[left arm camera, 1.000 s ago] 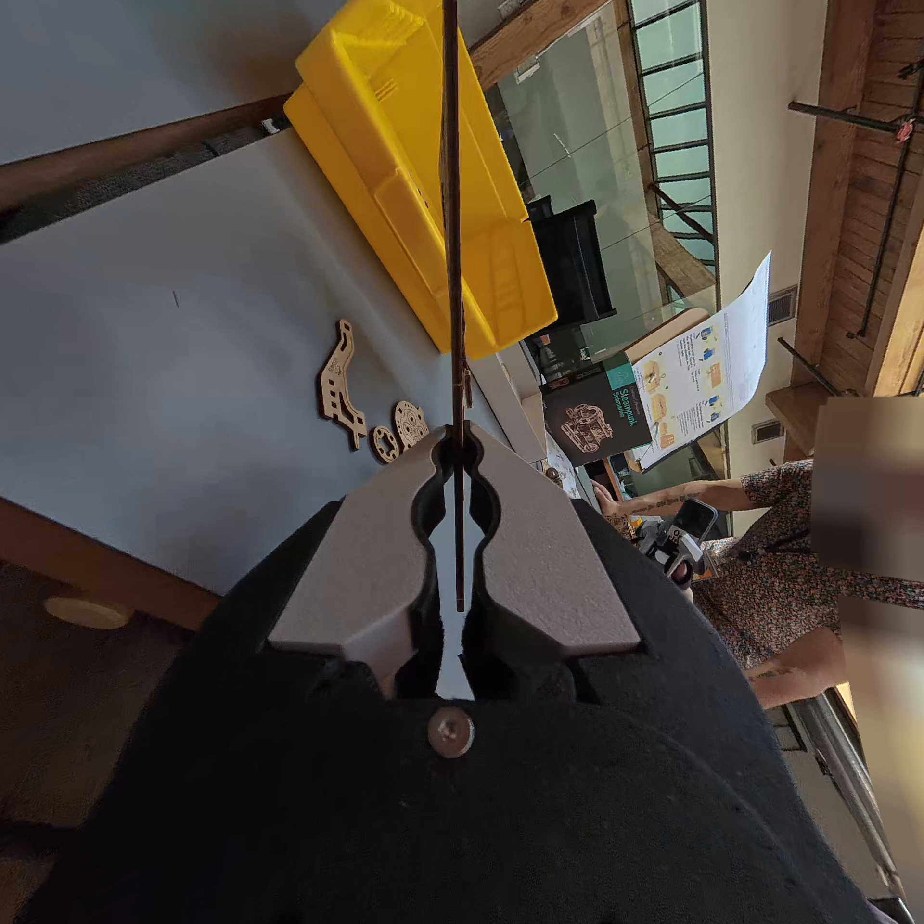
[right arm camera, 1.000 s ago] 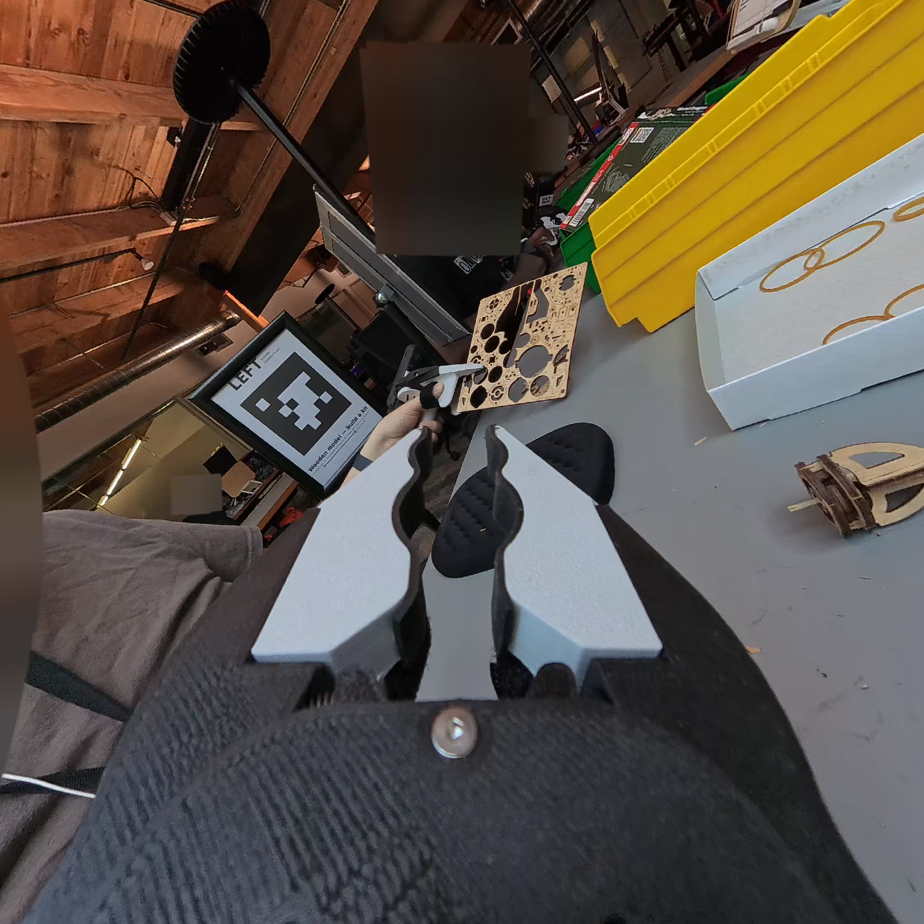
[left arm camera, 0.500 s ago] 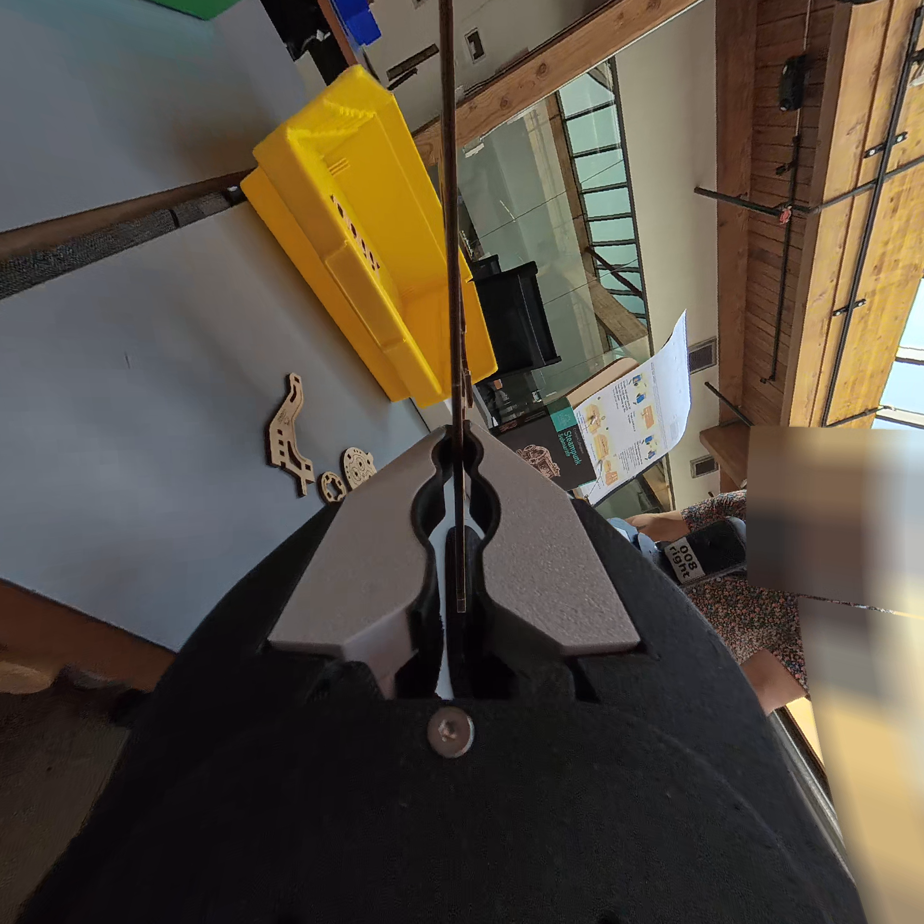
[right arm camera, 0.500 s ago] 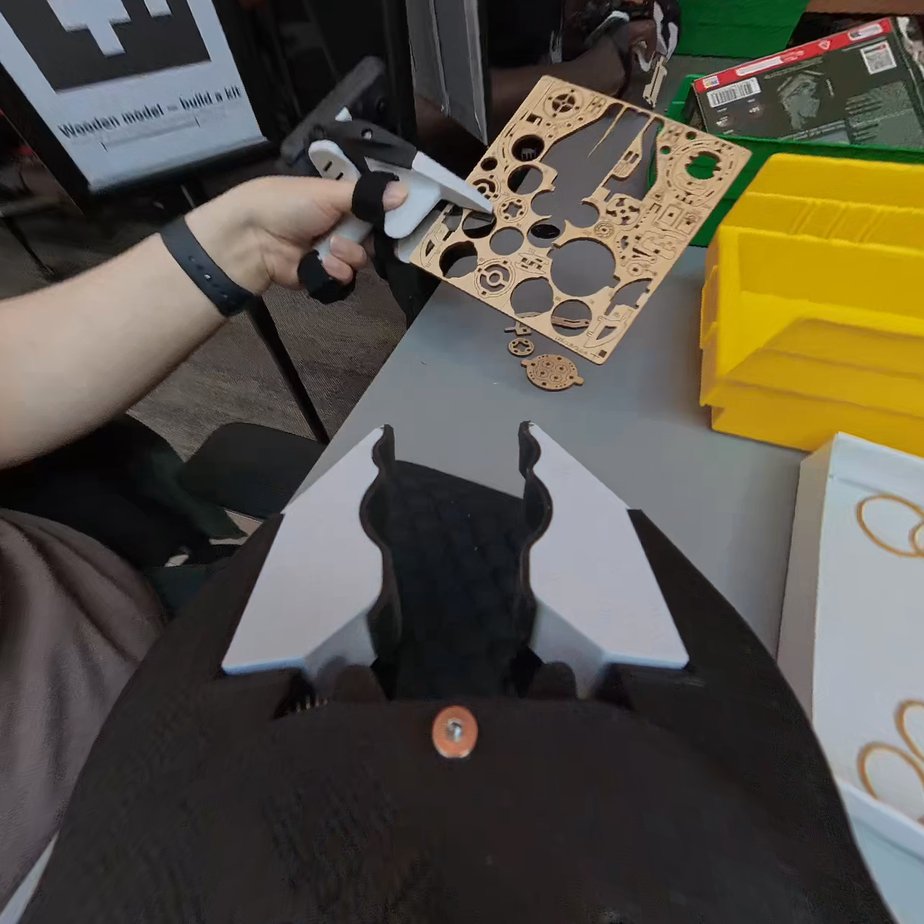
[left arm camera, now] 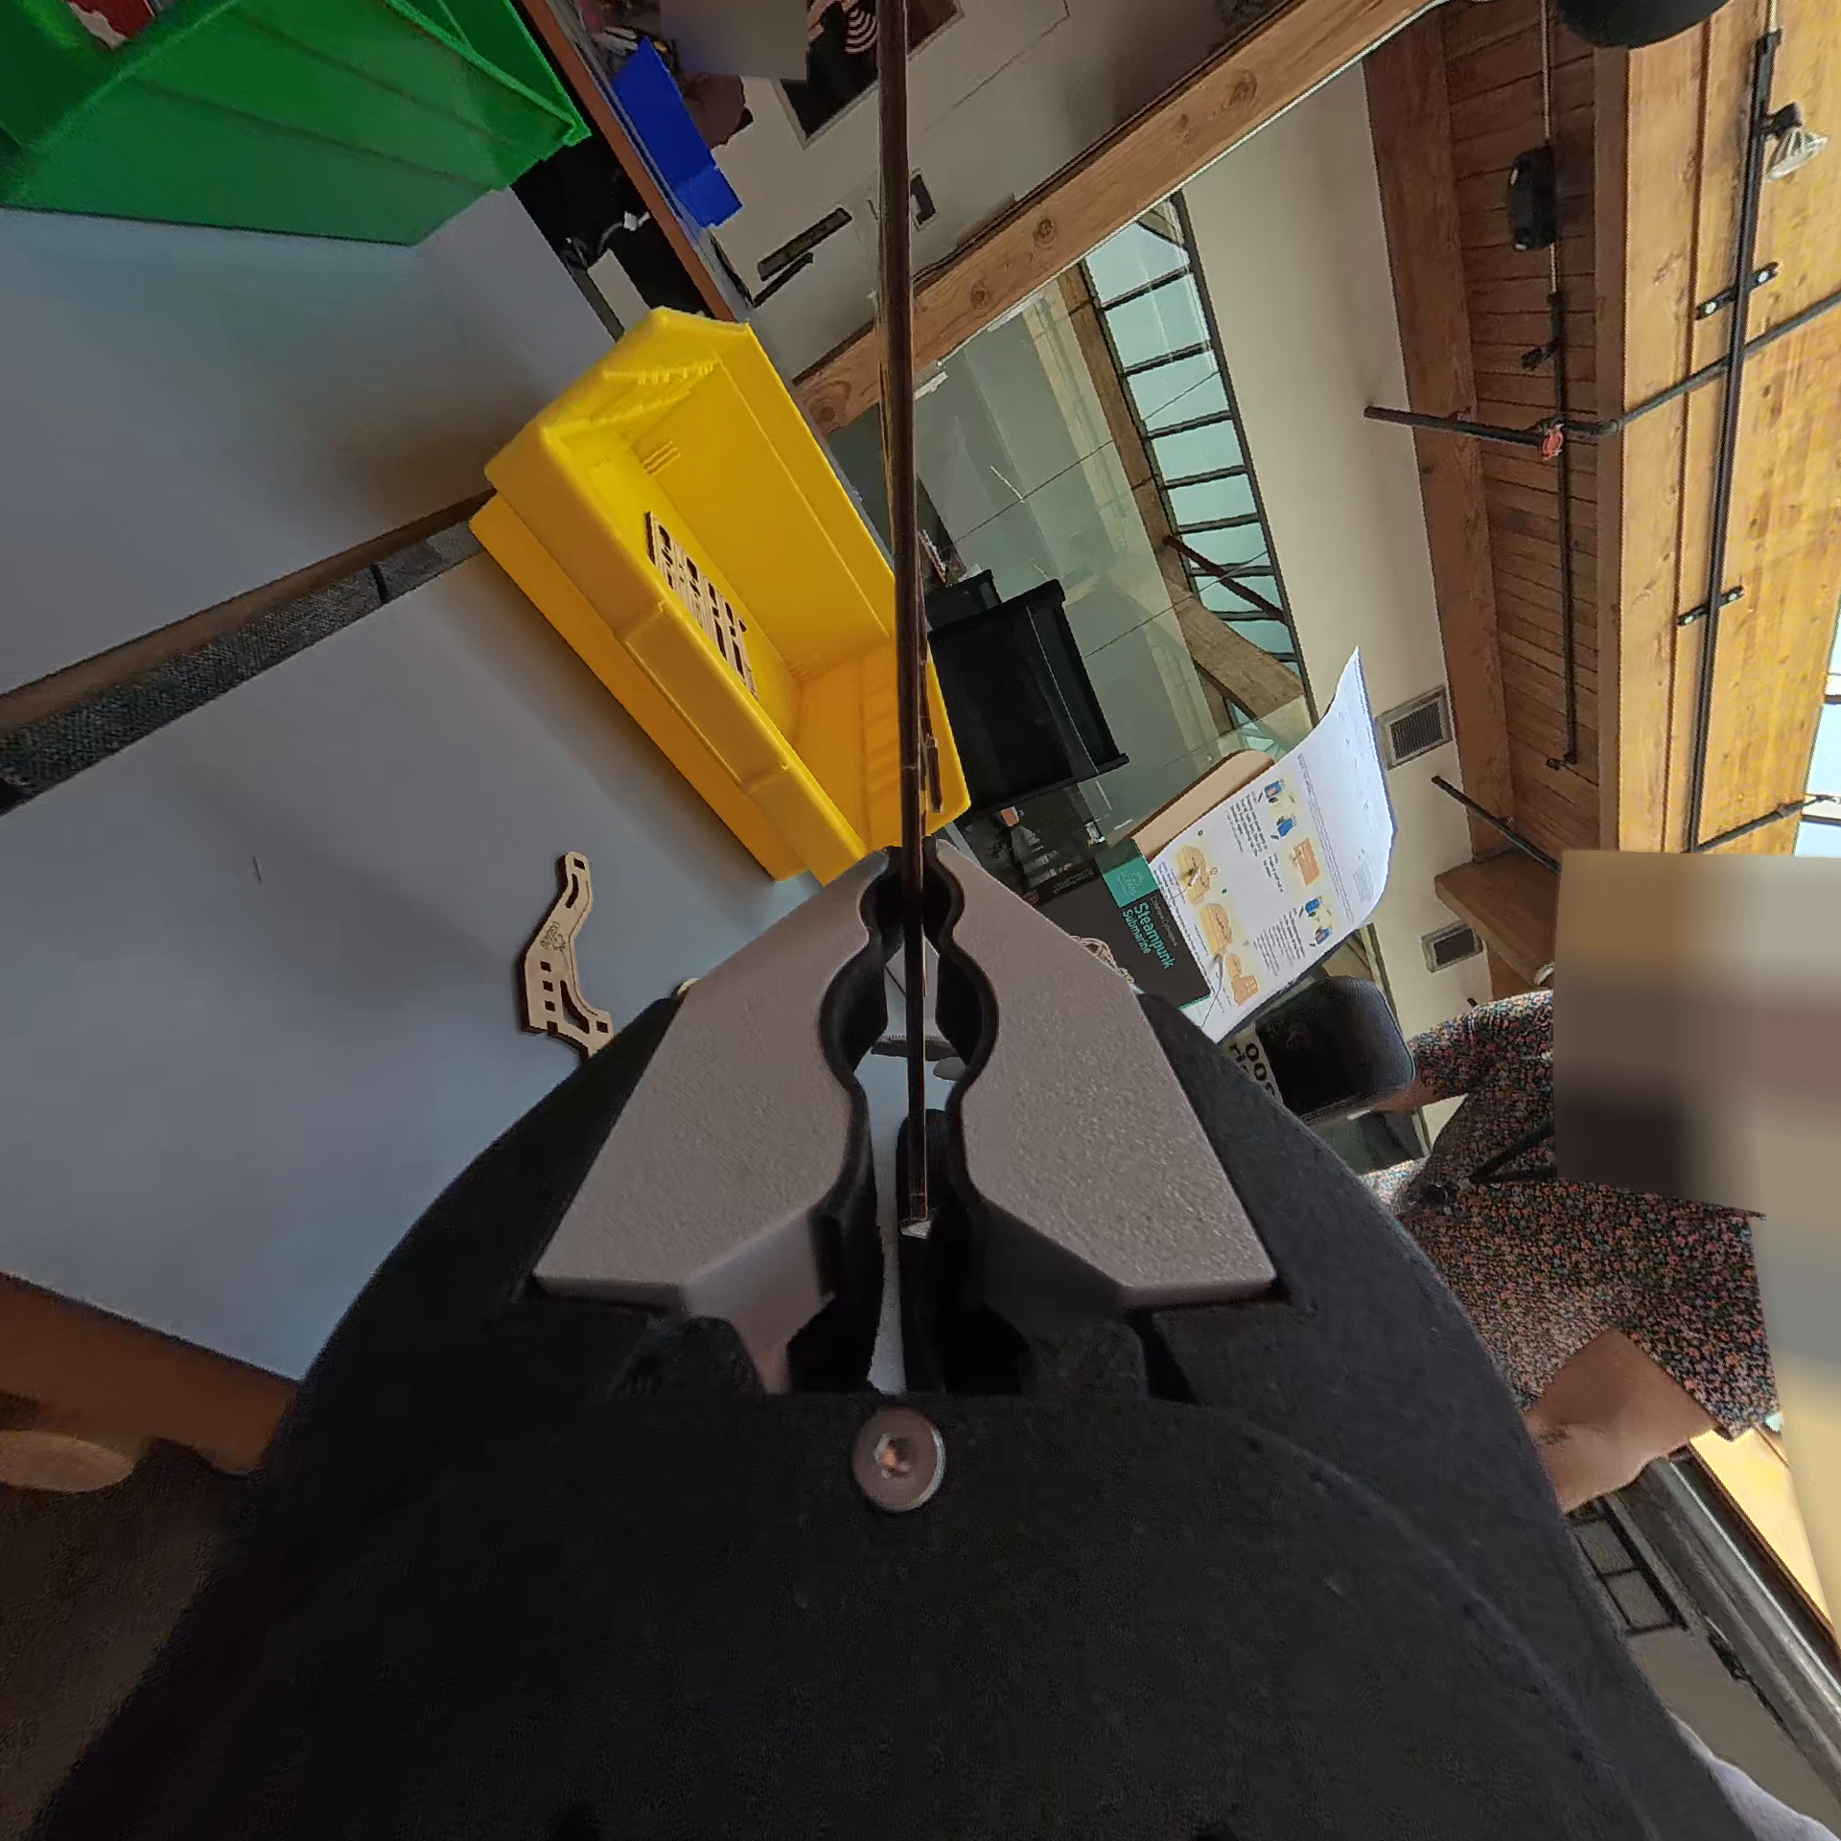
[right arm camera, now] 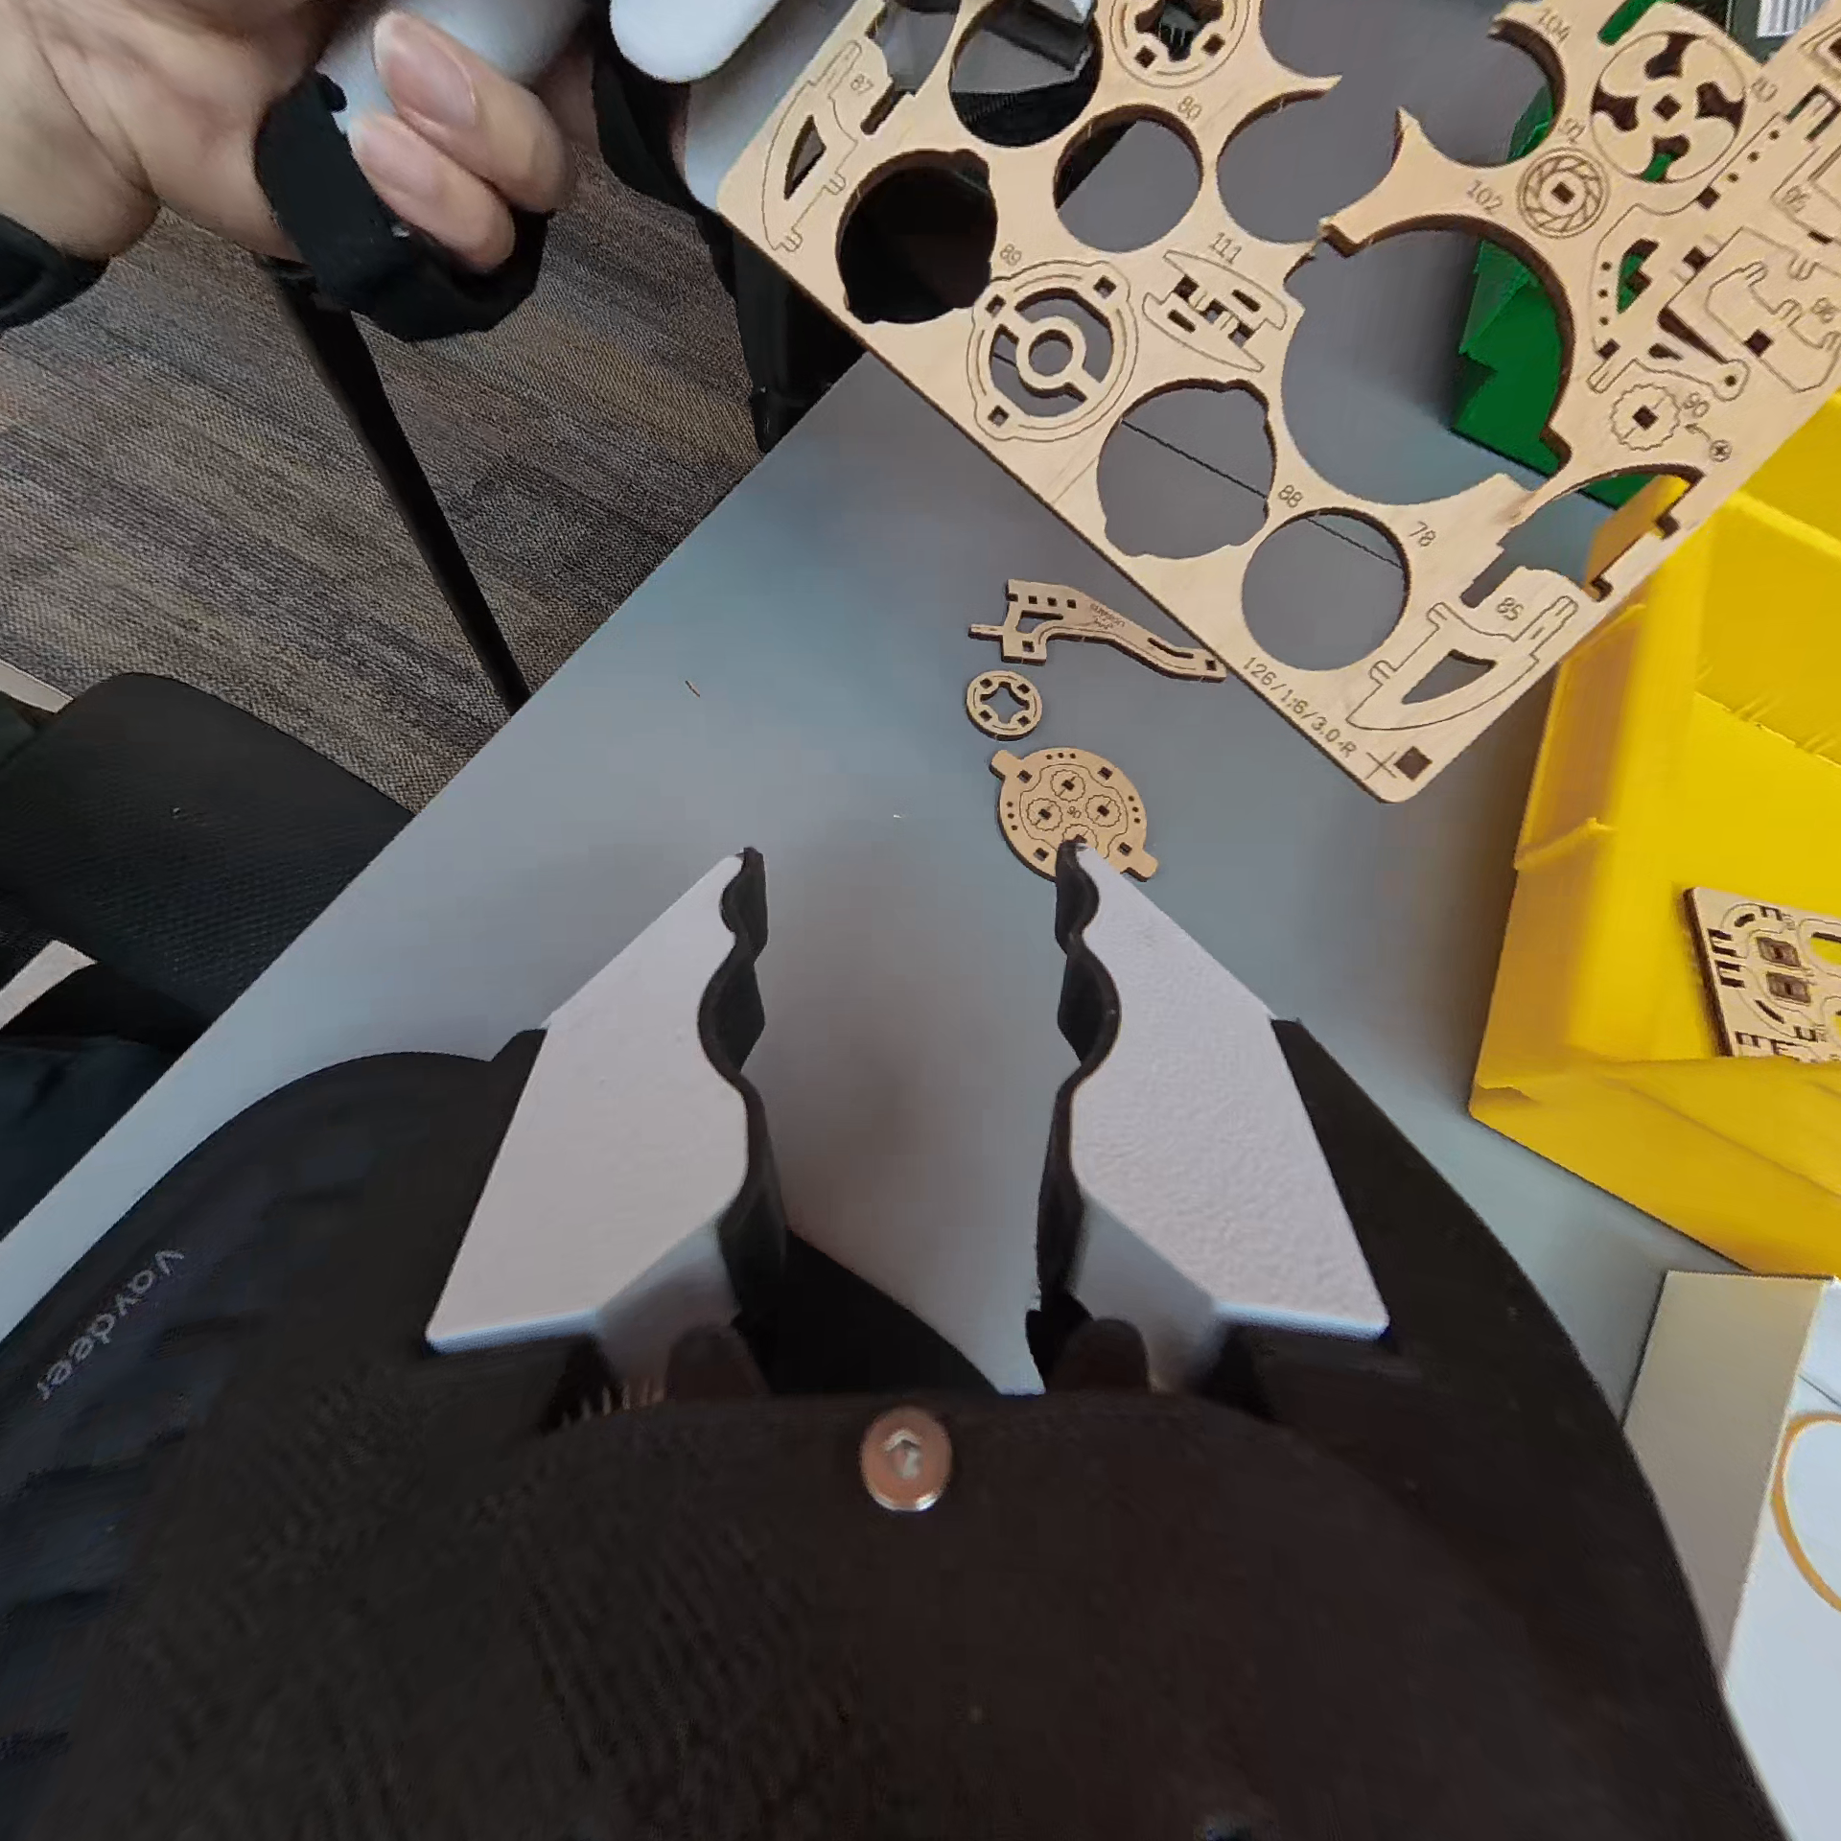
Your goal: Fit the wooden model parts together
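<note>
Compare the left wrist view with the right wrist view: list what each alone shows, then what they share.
Left only: the left gripper shut on the wooden sheet, seen edge-on, plus an instruction leaflet.

Right only: the open right gripper, the sheet's cut-out face, a small ring, a round disc and a hand.

Both: the grey table, the yellow bin and the curved flat piece.

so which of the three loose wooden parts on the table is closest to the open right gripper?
The round disc with small holes, right at the right gripper fingertip. The small ring and the long curved piece lie farther off.
</note>
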